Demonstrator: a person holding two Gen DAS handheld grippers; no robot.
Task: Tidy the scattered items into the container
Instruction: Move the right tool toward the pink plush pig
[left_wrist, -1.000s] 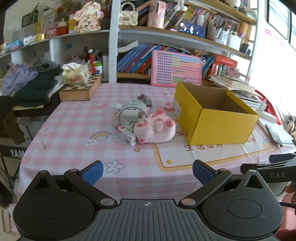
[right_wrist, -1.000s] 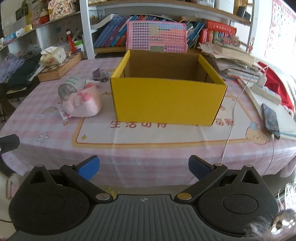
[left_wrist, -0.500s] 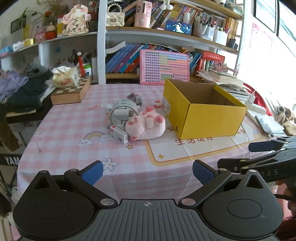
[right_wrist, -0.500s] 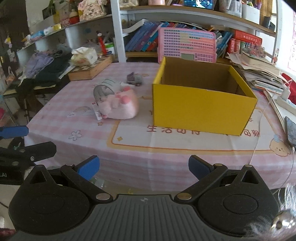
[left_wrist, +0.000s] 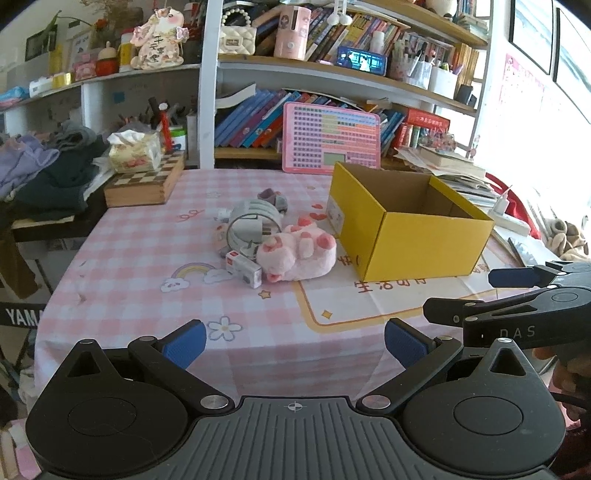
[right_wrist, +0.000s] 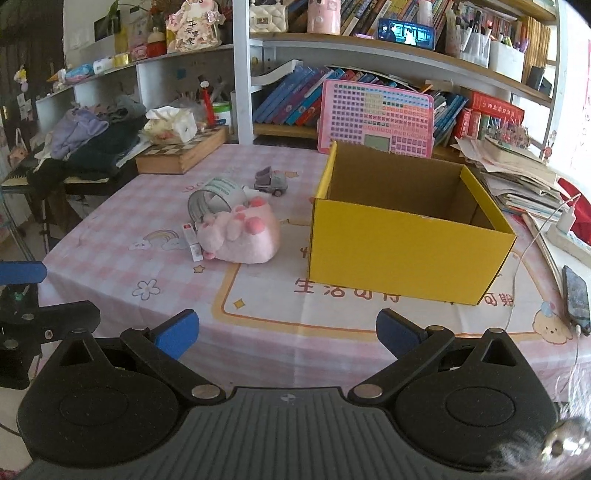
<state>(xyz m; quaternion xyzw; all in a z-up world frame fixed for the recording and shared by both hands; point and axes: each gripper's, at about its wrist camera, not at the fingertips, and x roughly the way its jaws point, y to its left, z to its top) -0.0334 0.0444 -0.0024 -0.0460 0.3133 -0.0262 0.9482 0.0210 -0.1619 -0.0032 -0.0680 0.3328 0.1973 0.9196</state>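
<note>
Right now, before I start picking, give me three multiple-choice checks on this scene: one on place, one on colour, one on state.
1. The pink paw plush lies
A. inside the box
B. on the tablecloth left of the box
C. on the shelf

2. The cardboard box is outside
A. yellow
B. blue
C. white

3. The left gripper and right gripper are
A. both shut on items
B. one open, one shut
C. both open, holding nothing

Answers: 1 B, it rests on the checked cloth beside the box. 2 A, yellow walls. 3 C, fingers spread wide, nothing between.
</note>
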